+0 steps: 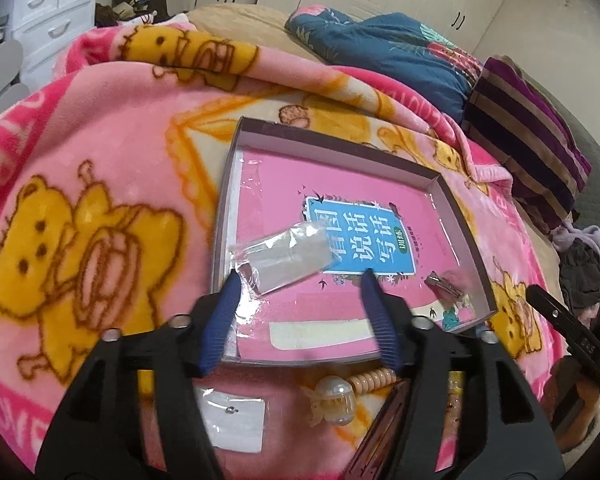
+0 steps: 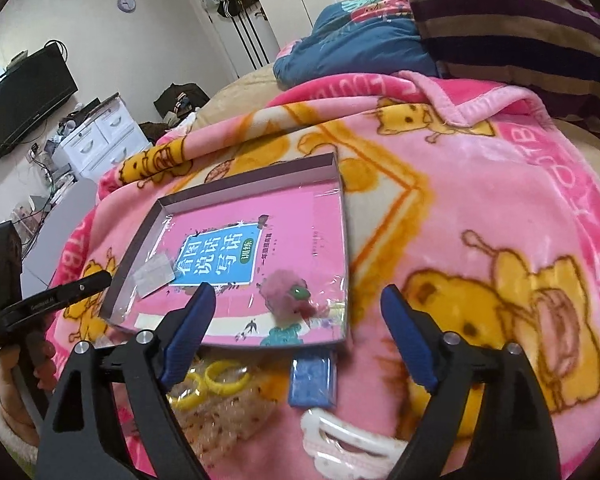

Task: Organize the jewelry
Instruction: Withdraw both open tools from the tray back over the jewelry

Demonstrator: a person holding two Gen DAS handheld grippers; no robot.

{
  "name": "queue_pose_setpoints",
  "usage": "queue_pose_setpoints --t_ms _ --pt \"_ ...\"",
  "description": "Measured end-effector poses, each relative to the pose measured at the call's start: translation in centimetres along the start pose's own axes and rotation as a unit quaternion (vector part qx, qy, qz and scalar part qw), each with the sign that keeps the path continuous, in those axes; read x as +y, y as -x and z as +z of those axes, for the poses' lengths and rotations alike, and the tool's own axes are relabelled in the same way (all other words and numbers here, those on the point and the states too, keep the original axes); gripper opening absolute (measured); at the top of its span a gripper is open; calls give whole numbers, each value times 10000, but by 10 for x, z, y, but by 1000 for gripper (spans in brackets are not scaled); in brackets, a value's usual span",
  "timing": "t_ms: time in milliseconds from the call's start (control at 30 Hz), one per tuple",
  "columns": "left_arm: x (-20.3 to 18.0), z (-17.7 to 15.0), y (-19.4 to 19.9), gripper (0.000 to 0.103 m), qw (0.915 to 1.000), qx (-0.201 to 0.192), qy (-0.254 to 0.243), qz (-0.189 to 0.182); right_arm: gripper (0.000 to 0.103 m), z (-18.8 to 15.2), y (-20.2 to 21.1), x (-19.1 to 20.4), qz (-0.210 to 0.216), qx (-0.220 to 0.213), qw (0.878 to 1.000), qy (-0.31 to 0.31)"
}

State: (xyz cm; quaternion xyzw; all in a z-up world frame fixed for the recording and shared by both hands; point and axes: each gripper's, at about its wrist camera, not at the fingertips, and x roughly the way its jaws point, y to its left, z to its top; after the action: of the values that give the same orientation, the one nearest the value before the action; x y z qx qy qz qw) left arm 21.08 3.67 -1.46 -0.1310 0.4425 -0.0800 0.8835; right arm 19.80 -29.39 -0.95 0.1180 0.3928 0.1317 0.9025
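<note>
I had my left gripper (image 1: pixel 300 280) hovering low over the near edge of the shallow box (image 1: pixel 462 216), its blue fingers (image 1: pixel 224 312) spread wide with nothing between them; the left fingertip sat just beside a small clear packet (image 1: pixel 284 258) lying inside the box on the pink book cover (image 1: pixel 340 312). My right gripper (image 2: pixel 296 300) hung over the box's near right corner, likewise wide open and empty, tilted down toward the bed. In the right wrist view a fuzzy pink hair piece (image 2: pixel 286 294) with a green bead lay in the box, and the left wrist view showed a metal clip (image 1: pixel 444 284) near the box's right wall. Outside the box, nearer me, lay yellow rings (image 2: pixel 220 380), a blue card of beads (image 2: pixel 312 382), a white claw clip (image 2: pixel 352 440), a pearl-topped clip (image 1: pixel 334 400), a coiled hair tie (image 1: pixel 374 378) and a bagged earring card (image 1: pixel 232 420). Everything rested on a pink bear-print blanket (image 2: pixel 500 184). White drawers (image 2: pixel 96 136) and a television (image 2: pixel 24 100) stood beyond. The blanket right of the box lay open.
</note>
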Motion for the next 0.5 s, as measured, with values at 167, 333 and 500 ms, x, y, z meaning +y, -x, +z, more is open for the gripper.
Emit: queue_pose_setpoints --t_ms 167,333,500 --pt "2 -4 17 85 9997 -159 92 173 87 -4 20 3 89 -74 9999 39" --pt "-3 -12 43 94 9979 -426 -46 476 92 -7 37 11 136 -208 9995 170" --pt "-9 -16 68 94 9946 -685 -213 756 92 -8 49 14 170 -299 9991 232"
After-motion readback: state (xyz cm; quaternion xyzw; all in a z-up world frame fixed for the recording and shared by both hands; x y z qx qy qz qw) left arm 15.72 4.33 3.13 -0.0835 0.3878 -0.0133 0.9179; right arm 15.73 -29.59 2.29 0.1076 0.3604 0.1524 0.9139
